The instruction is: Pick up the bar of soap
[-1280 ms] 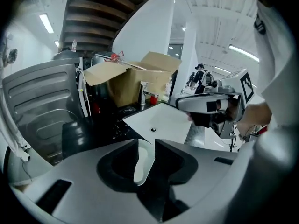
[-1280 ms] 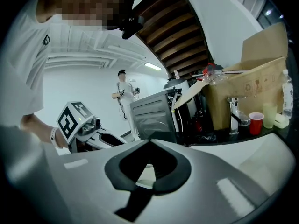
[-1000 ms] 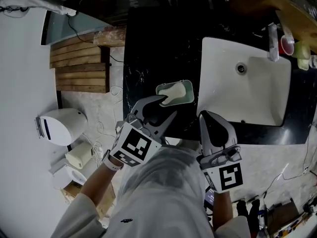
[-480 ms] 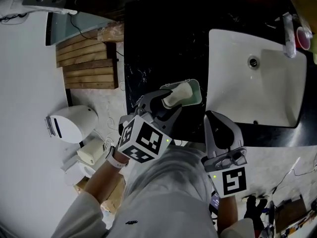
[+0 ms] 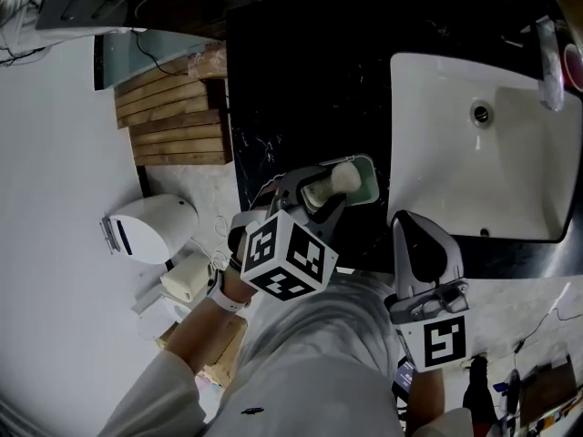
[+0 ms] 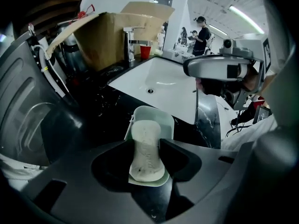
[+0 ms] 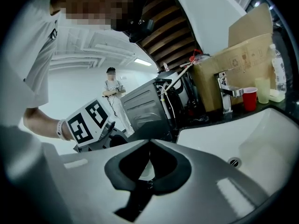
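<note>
In the head view, wooden slats [image 5: 178,121] lie far left on the pale floor, and next to them comes the black counter [image 5: 301,89]. The left gripper [image 5: 321,189] reaches over the counter's near edge to the dish [image 5: 371,173]. From above, its marker cube covers much of its body and its jaws cover part of the soap [image 6: 145,146].

The left gripper view shows more. The soap lies in the dish, right between the two jaw tips, which flank it closely and are opening. I cannot tell whether the pads touch it. This view also shows a box [image 6: 110,31] behind the sink [image 6: 163,78], and a red cup [image 6: 145,52] beside the tap [image 6: 128,41]. The head view cuts these off at its top edge.

The right gripper [image 5: 406,219] hangs just right of the dish, over the counter strip in front of the sink and apart from the soap. From above, its jaws cannot be read. The right gripper view shows them pressed together with nothing between them, and the left gripper's cube off to their left.
</note>
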